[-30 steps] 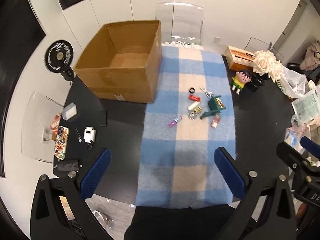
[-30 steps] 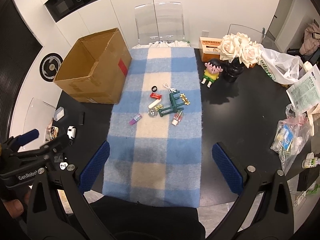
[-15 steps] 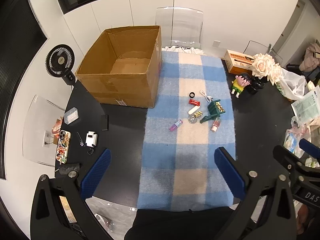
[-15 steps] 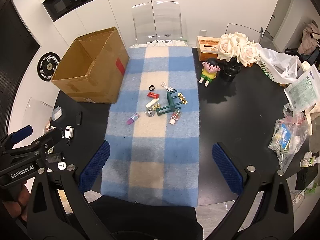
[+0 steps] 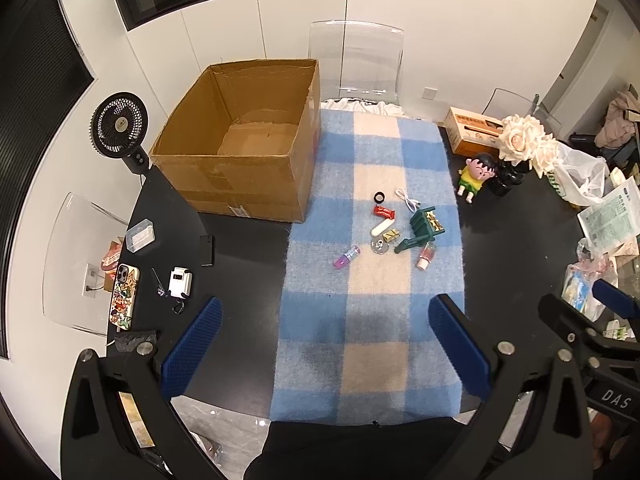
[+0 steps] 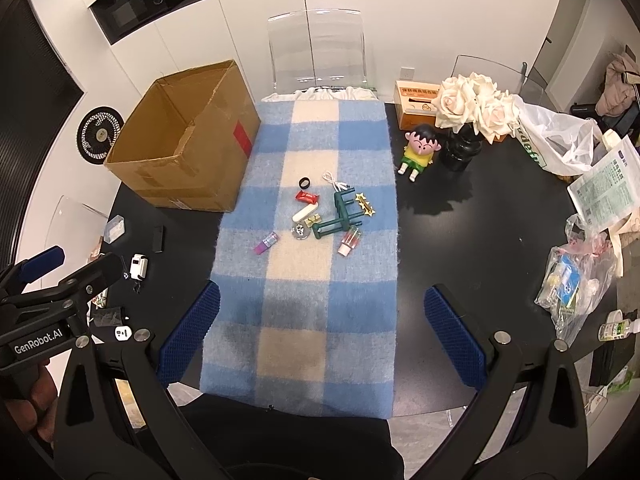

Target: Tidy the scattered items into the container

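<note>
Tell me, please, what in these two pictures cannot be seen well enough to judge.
- Cardboard box floor: right wrist view, hidden by its near wall.
- Small silver item on the blanket: both views, too small to identify.
- Plastic bag contents: right wrist view, blurred by crinkled film.
- Text on the orange box: too small.
</note>
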`<state>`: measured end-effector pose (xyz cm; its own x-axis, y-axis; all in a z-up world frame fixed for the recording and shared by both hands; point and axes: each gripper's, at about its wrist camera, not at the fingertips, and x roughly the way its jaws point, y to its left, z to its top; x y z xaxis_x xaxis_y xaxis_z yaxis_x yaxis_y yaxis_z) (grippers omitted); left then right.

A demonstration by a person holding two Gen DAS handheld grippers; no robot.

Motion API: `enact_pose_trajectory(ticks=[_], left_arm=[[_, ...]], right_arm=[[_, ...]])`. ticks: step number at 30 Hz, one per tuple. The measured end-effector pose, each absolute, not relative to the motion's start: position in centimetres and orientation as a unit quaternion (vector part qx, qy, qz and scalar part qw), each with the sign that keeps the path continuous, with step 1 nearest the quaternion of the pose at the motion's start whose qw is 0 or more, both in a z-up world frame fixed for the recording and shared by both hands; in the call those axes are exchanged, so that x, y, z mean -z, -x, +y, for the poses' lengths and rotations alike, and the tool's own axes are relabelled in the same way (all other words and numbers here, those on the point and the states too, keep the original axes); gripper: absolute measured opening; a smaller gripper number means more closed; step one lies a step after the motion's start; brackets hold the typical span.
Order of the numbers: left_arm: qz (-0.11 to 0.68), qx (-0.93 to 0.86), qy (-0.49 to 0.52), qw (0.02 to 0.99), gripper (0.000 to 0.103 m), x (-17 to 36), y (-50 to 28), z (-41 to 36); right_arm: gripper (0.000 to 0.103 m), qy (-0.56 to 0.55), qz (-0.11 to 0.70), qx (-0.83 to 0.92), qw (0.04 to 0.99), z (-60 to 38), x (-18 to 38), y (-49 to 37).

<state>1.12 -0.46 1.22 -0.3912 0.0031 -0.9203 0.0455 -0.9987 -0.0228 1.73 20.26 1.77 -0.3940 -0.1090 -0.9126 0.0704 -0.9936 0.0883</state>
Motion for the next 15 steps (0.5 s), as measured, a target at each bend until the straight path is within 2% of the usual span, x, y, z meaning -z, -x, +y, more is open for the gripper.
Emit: enact_pose_trajectory(ticks=[15], left_arm=[[0.027, 0.833, -0.553, 0.014, 0.102, -1.41, -0.95, -1.15]], right_arm=[[0.103, -0.546, -0.007, 0.836, 0.06, 19.4, -2.04, -1.94]])
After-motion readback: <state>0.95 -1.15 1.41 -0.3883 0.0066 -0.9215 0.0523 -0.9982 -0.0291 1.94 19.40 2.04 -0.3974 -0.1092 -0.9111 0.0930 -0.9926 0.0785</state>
